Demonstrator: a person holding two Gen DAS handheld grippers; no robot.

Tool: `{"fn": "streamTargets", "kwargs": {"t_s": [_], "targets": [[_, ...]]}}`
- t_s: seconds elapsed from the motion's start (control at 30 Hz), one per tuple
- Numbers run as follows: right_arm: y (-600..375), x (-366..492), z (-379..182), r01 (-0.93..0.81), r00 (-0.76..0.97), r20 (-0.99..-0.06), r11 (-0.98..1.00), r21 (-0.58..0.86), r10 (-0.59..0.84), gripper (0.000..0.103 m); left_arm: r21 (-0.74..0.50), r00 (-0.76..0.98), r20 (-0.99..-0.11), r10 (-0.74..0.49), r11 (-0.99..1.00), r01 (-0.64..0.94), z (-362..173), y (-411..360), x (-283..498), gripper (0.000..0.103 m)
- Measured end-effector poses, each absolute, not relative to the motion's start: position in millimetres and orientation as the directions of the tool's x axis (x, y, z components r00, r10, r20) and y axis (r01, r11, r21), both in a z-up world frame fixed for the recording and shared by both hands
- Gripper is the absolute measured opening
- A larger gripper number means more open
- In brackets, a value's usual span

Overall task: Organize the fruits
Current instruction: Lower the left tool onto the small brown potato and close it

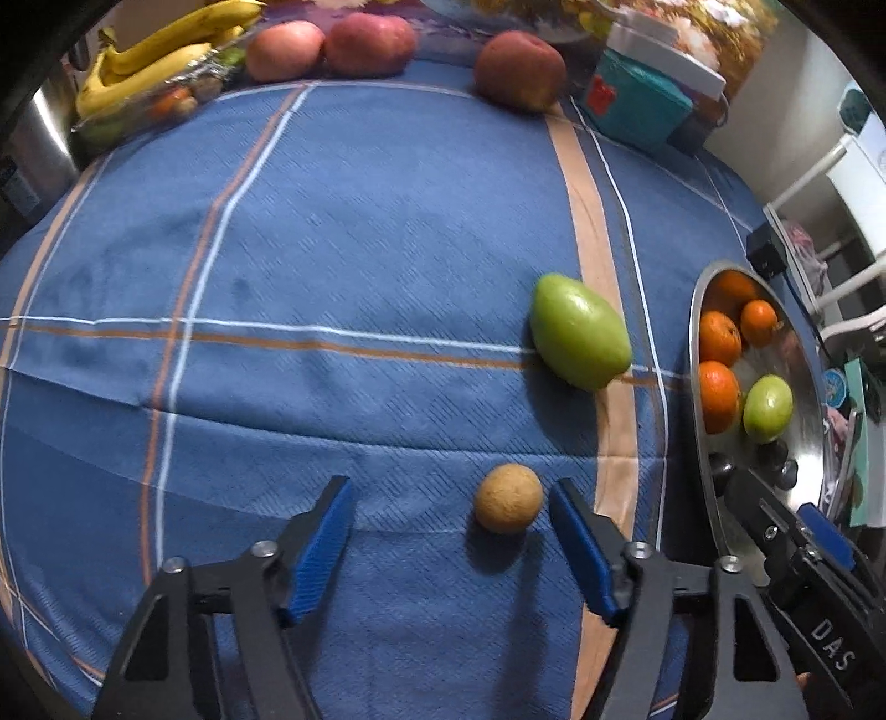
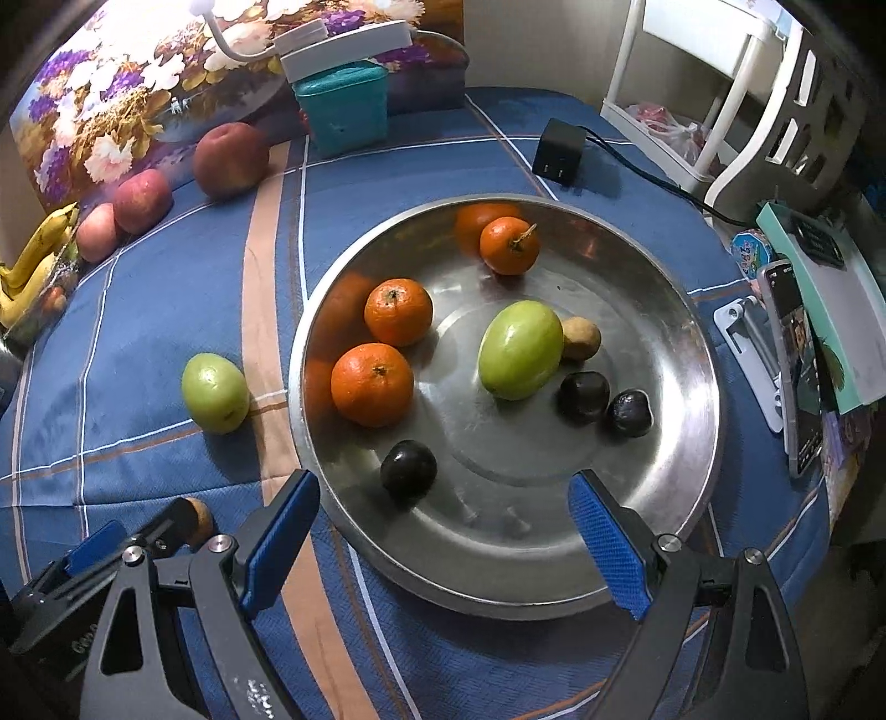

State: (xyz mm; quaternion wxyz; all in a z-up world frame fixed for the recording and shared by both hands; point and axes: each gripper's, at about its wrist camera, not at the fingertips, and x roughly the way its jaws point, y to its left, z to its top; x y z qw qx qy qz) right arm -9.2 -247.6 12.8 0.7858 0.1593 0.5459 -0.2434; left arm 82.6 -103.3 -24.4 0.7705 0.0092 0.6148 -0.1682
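- Surface (image 1: 387,249): covered in blue woven cloth with tan and white plaid stripes, creased across the middle.
- Steel dish (image 2: 681,310): round, shallow, polished metal with a raised rim, sitting on the cloth at the right.
- In the dish: three glossy mandarins (image 2: 372,383), one with a stem stub; one smooth green oval fruit (image 2: 519,350); three dark, round, shiny fruits (image 2: 408,471); one small tan fruit (image 2: 580,338) touching the green one.
- Second green oval fruit (image 1: 578,332): waxy skin, lying on the cloth just beside the dish, outside the rim.
- Back edge: three dull red apples (image 1: 520,69), bananas (image 1: 160,50) on a wrapped tray, teal plastic box (image 2: 342,105).
- Right gripper (image 2: 448,543): black frame, blue ribbed pads, fingers spread wide over the near rim of the dish, nothing between them.
- Left gripper (image 1: 451,540): same build, fingers part-spread. No visible contact.
- Small tan ball-shaped fruit (image 1: 508,498): matte, finely pitted skin, resting on the cloth between the left fingers, close to the right-hand pad; gap there looks thin, hard to be sure.
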Motion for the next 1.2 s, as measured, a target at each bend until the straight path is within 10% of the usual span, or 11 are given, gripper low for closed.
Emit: {"fn": "streamTargets", "kwargs": {"t_s": [0.47, 1.2], "targets": [[-244, -7, 11, 0.546, 0.274, -0.938, 0.838, -0.030, -0.212, 0.092, -0.282, 0.147, -0.930, -0.337, 0.911, 0.302, -22, -122, 75, 0.027], [-233, 5, 9, 0.503, 0.295, -0.935, 0.864, -0.024, -0.198, 0.092, -0.378, 0.171, -0.895, -0.413, 0.904, 0.201, -9, -76, 105, 0.027]]}}
